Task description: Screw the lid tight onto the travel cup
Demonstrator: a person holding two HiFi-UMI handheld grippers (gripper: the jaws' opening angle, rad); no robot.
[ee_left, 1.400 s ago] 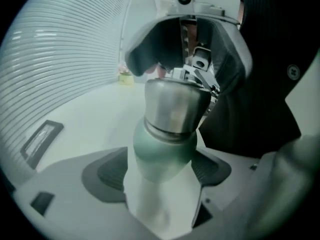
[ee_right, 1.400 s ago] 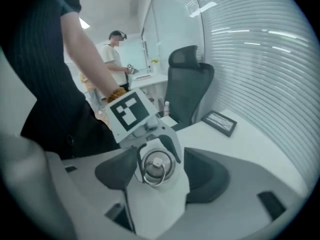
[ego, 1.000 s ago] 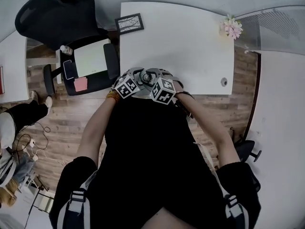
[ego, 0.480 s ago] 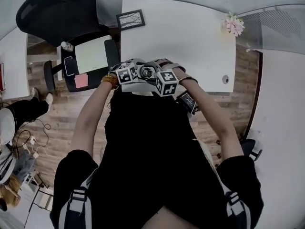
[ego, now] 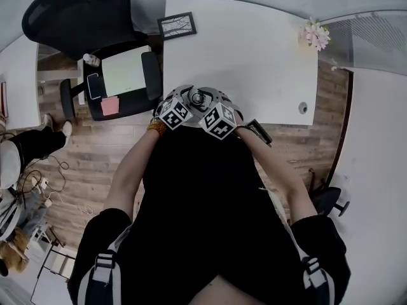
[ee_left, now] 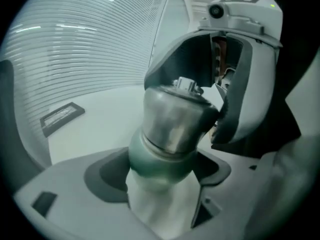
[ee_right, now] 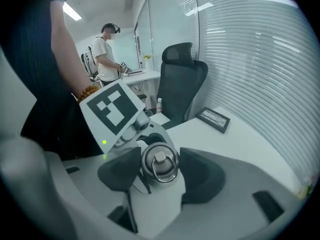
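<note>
- Head view: left gripper [ego: 186,101] and right gripper [ego: 215,101] meet toward 12 o'clock from frame centre, at the white table's [ego: 254,56] near edge. The travel cup [ego: 199,98] sits between them.
- Left gripper view: jaws clamped on the cup's green body, with the steel lid [ee_left: 175,116] at its 12 o'clock.
- Right gripper view: pads [ee_right: 119,175] closed on the ringed lid from 9 and 3 o'clock.

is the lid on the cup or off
On: the silver metal lid caps the green travel cup; how tight, cannot tell.
</note>
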